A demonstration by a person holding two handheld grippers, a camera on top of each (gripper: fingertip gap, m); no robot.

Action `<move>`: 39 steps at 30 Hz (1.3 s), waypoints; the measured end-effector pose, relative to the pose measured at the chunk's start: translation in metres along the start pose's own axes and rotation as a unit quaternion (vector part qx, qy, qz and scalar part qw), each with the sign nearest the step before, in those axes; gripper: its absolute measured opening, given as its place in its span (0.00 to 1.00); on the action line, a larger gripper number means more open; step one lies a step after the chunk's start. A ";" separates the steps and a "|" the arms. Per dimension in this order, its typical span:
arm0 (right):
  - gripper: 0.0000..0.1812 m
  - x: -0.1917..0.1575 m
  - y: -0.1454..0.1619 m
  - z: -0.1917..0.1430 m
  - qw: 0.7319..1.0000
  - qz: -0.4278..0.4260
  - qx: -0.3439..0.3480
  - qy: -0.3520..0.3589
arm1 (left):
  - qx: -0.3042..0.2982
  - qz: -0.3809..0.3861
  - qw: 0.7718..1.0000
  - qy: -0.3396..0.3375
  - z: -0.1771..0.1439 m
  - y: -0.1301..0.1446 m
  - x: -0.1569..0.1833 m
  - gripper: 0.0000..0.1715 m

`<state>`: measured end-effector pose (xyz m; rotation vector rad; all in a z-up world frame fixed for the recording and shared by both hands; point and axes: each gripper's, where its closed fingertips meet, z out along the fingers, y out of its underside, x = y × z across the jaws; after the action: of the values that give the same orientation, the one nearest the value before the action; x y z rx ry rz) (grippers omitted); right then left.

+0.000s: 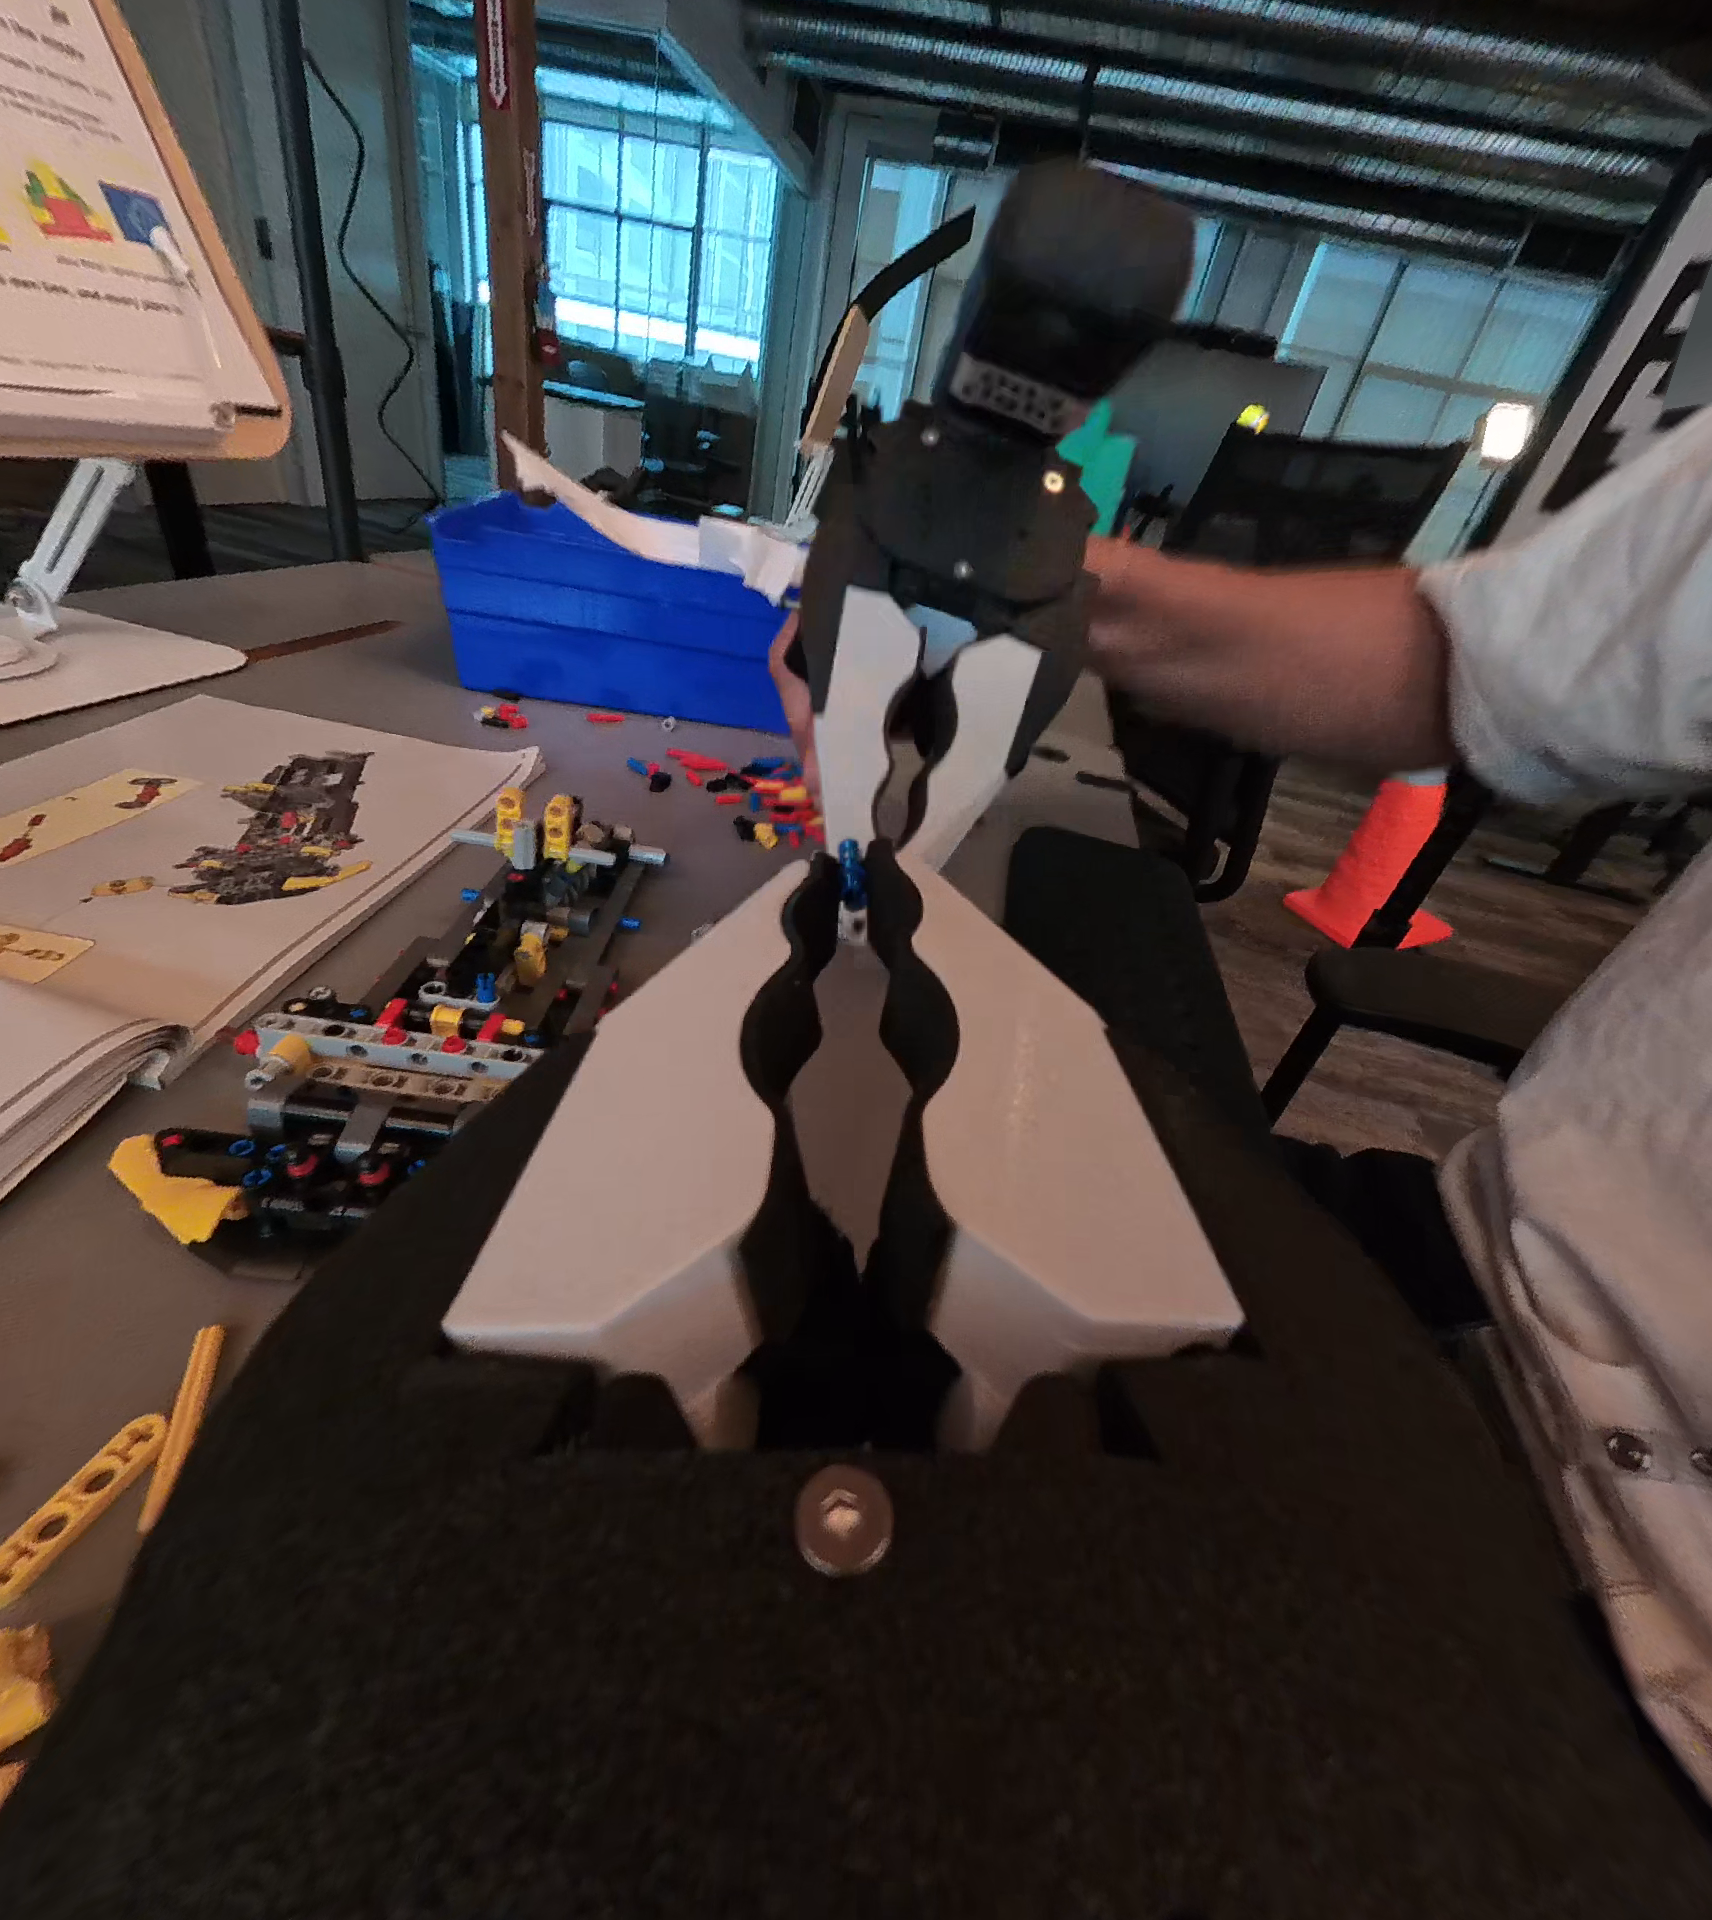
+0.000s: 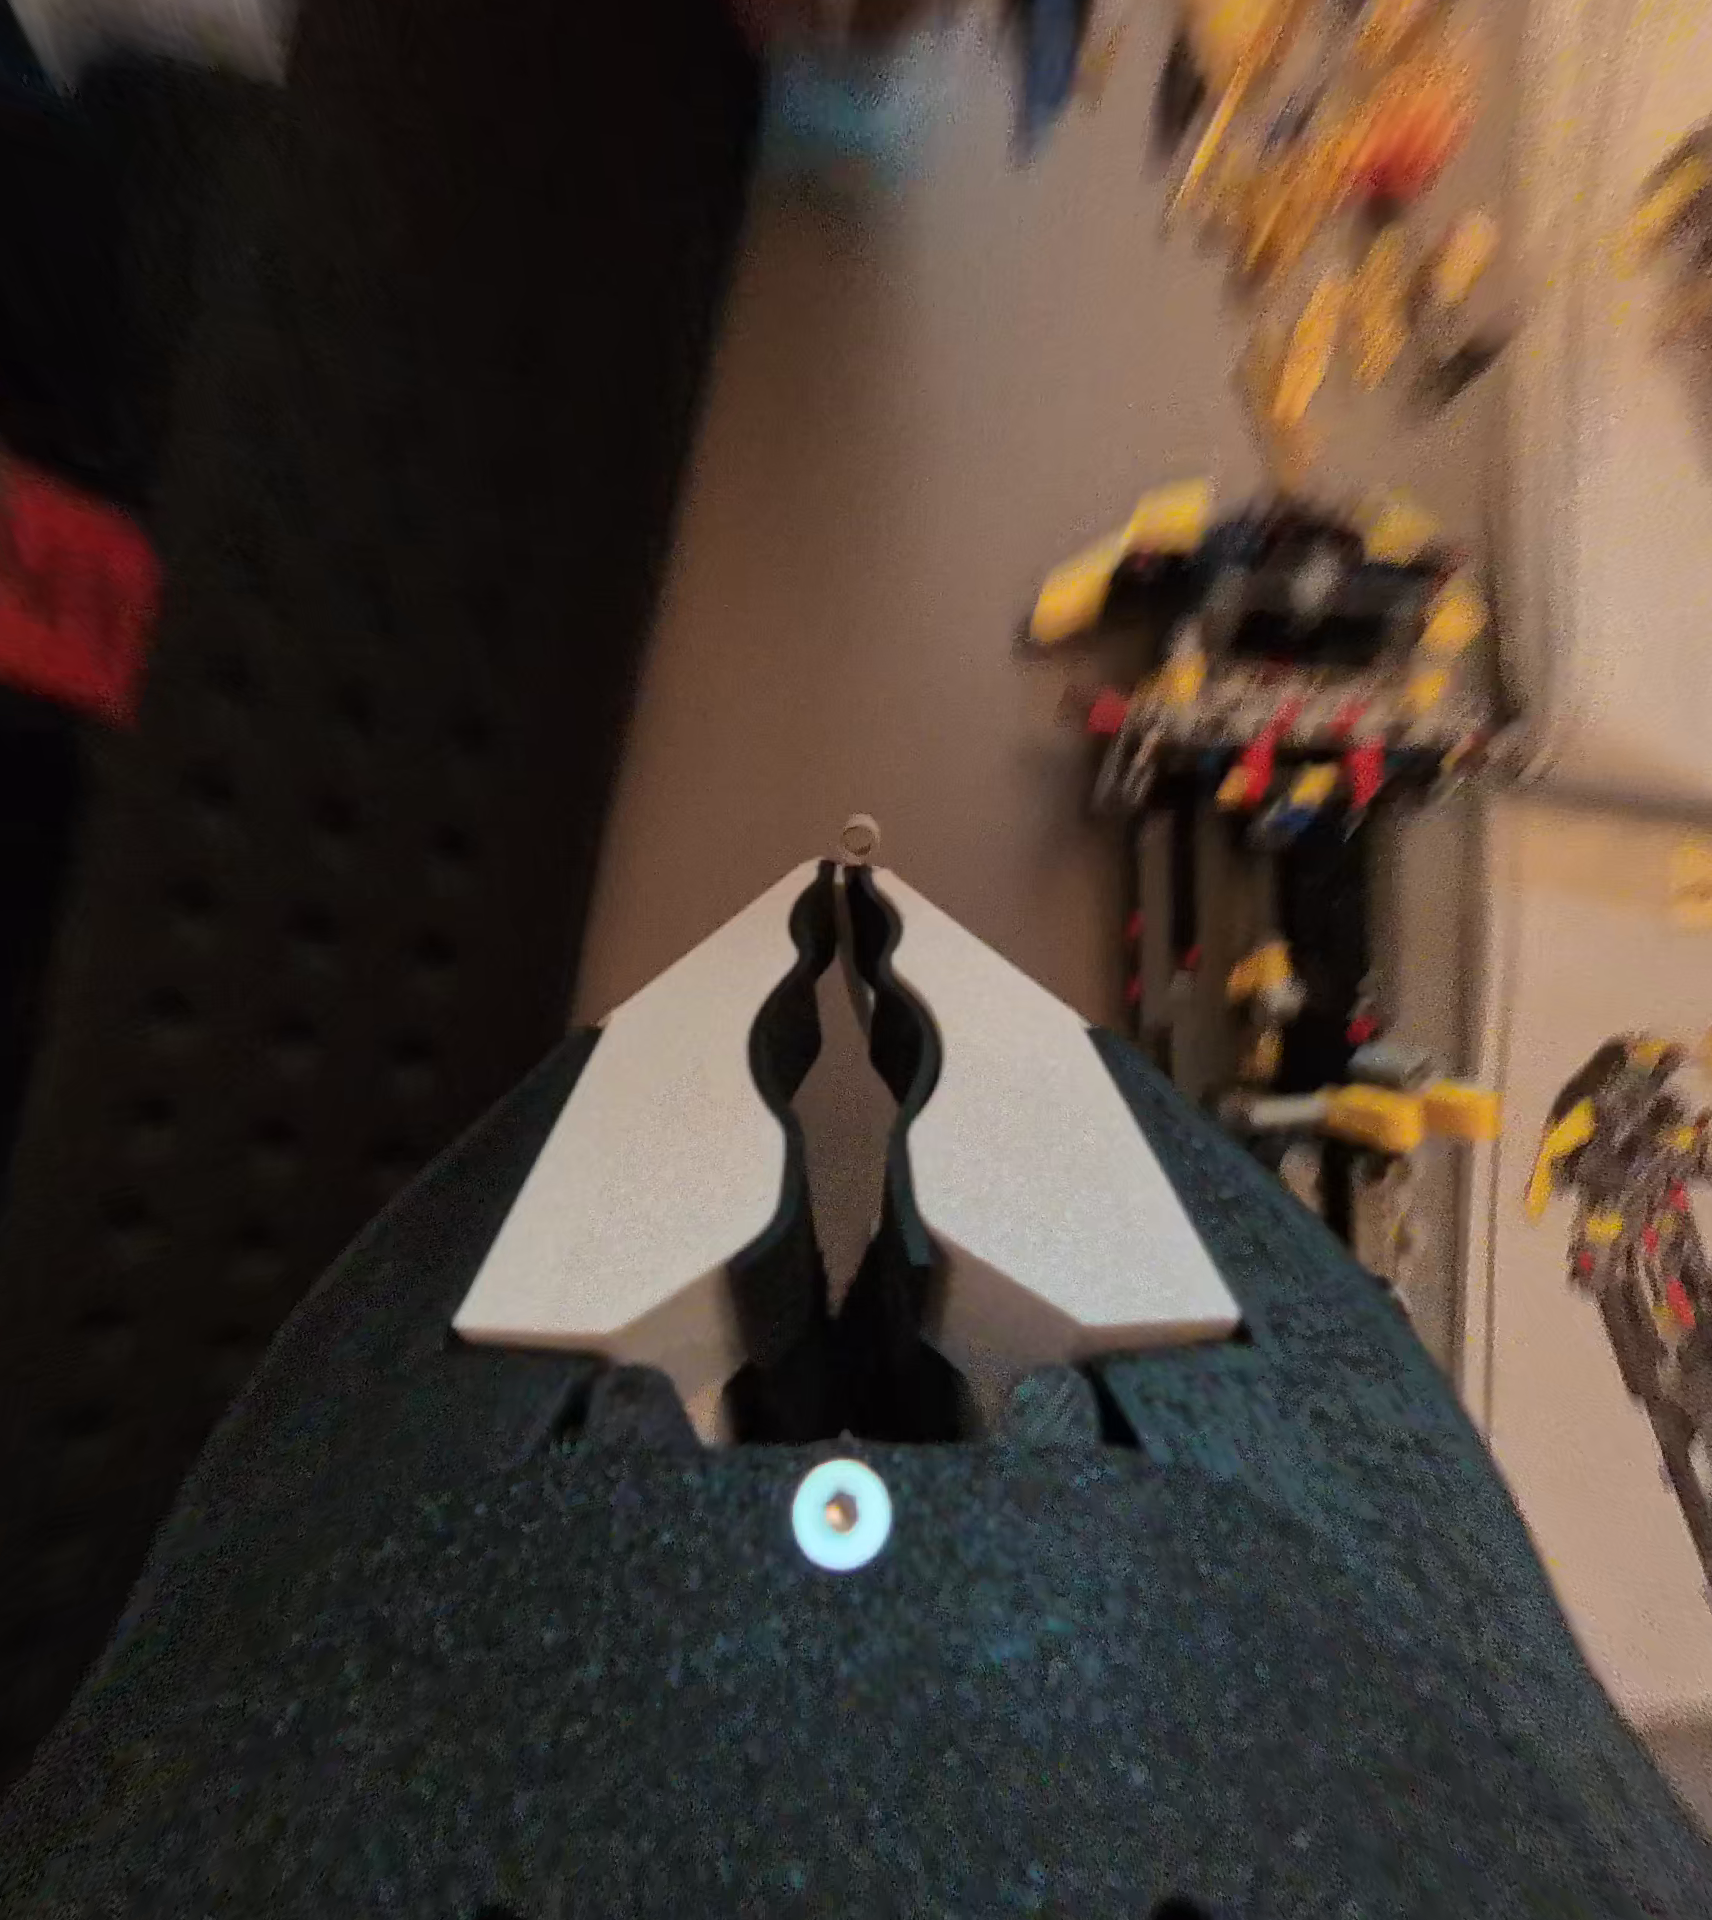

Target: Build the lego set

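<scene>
Left wrist view: the left hand-held gripper pinches a small blue-and-grey lego pin at its tips — the right hand-held gripper meets it from above, clamped on the same pin. Beyond, the half-built lego chassis lies on the tabletop beside an open instruction book.

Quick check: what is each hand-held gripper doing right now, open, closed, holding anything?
Left hand-held gripper: closed on a small blue-and-white pin piece.
Right hand-held gripper: closed on a tiny tan piece.

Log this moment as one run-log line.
left gripper: shut on blue pin | right gripper: shut, meeting it | model: on table
</scene>
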<state>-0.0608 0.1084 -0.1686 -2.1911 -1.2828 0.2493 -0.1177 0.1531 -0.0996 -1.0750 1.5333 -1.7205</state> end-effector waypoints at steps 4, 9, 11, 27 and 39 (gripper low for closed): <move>0.01 -0.002 -0.089 -0.027 0.958 0.059 0.279 -0.023 | 0.073 -0.035 0.996 0.049 -0.010 -0.026 0.014 0.02; 0.01 0.009 -0.120 -0.034 0.879 0.138 0.455 -0.046 | 0.098 -0.019 0.994 0.039 -0.013 -0.032 0.016 0.02; 0.01 0.012 -0.123 -0.033 0.863 0.152 0.480 -0.041 | 0.089 -0.011 0.995 0.033 -0.011 -0.030 0.015 0.02; 0.01 0.008 -0.114 -0.019 0.879 0.154 0.448 -0.054 | 0.056 -0.004 0.998 0.025 -0.004 -0.018 0.013 0.02; 0.01 0.006 -0.115 -0.024 0.854 0.176 0.481 -0.092 | 0.057 0.046 0.997 -0.003 -0.001 -0.016 0.014 0.02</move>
<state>-0.1319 0.1465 -0.0832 -1.4891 -0.5802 1.0222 -0.1243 0.1446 -0.0813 -0.9368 1.4390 -1.7180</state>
